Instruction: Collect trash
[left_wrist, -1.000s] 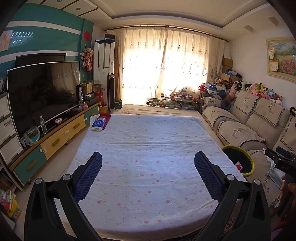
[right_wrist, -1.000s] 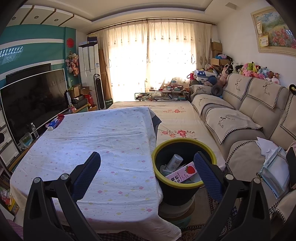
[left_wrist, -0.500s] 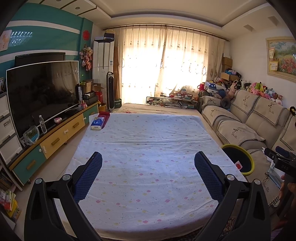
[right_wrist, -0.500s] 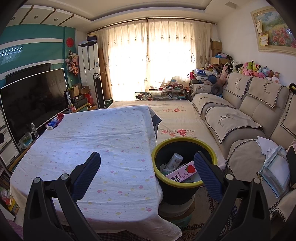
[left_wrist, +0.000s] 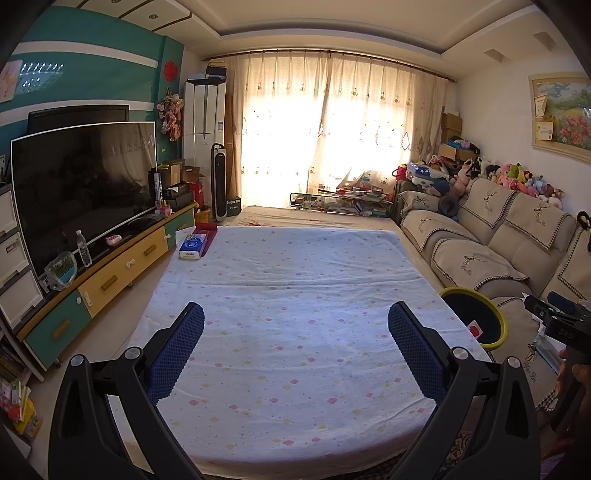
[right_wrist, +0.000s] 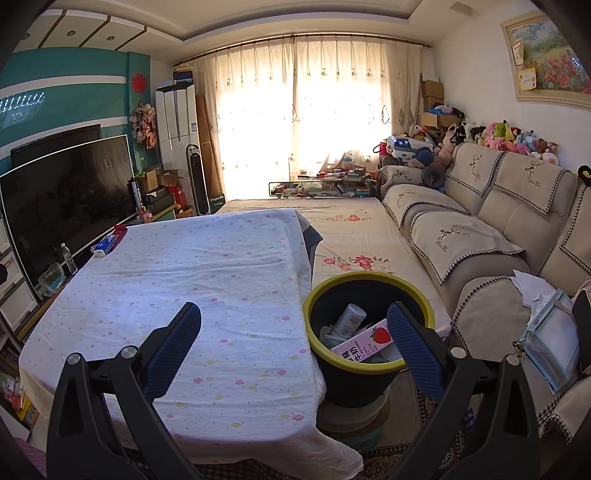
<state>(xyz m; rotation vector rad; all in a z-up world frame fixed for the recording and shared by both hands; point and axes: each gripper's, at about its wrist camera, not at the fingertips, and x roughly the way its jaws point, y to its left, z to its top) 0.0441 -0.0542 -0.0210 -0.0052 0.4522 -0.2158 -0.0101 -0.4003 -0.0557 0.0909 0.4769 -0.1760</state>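
A black bin with a yellow-green rim (right_wrist: 314, 295) stands right of the table; it also shows in the left wrist view (left_wrist: 499, 320). Inside lie a pink strawberry milk carton (right_wrist: 364, 343) and a white bottle (right_wrist: 349, 319). My right gripper (right_wrist: 293, 349) is open and empty, above the table's right edge and the bin. My left gripper (left_wrist: 295, 349) is open and empty over the table with the dotted cloth (left_wrist: 295, 280). A blue tissue box (left_wrist: 192, 248) lies at the table's far left corner.
A TV (left_wrist: 81, 192) on a low cabinet (left_wrist: 110, 273) runs along the left. A beige sofa (right_wrist: 480, 236) lines the right, with papers and a plastic sleeve (right_wrist: 550, 332) on its near seat. A cluttered glass table (left_wrist: 340, 201) stands by the curtains.
Both views have shifted only slightly; both grippers stay open and empty and the bin contents have not changed.
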